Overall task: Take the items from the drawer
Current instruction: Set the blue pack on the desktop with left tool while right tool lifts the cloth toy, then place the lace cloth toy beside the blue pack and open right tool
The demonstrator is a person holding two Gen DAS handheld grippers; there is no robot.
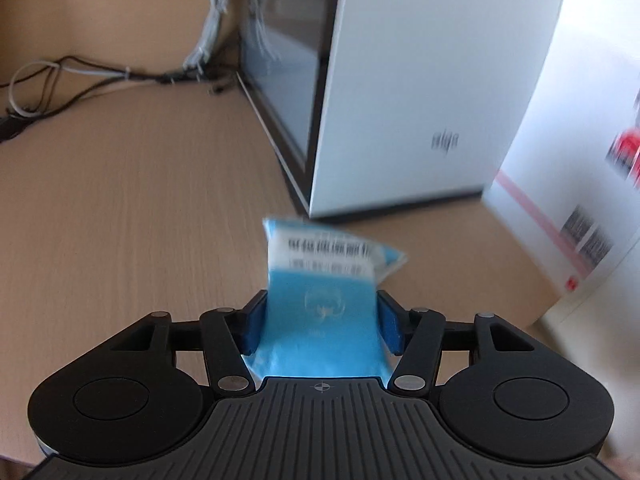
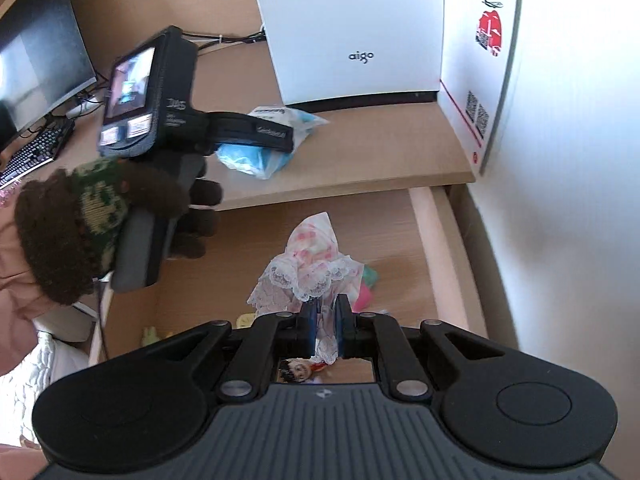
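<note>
A blue packet (image 1: 320, 280) with a white label lies on the wooden desk (image 1: 120, 200), between the fingers of my left gripper (image 1: 320, 316). The blue pads stand wide at its sides without squeezing it. In the right wrist view the same packet (image 2: 256, 160) rests on the desk under the left gripper (image 2: 276, 140), which a gloved hand (image 2: 196, 216) holds. My right gripper (image 2: 325, 320) is shut on a lace-trimmed floral cloth (image 2: 312, 256), held above the open drawer (image 2: 432, 240).
A white aigo case (image 2: 352, 28) and a white carton with red print (image 2: 480, 60) stand at the back of the desk. Cables (image 1: 120, 76), a monitor (image 2: 36, 40) and a keyboard (image 2: 32, 152) are at the left. Small toys and a cartoon card (image 2: 296, 370) lie in the drawer.
</note>
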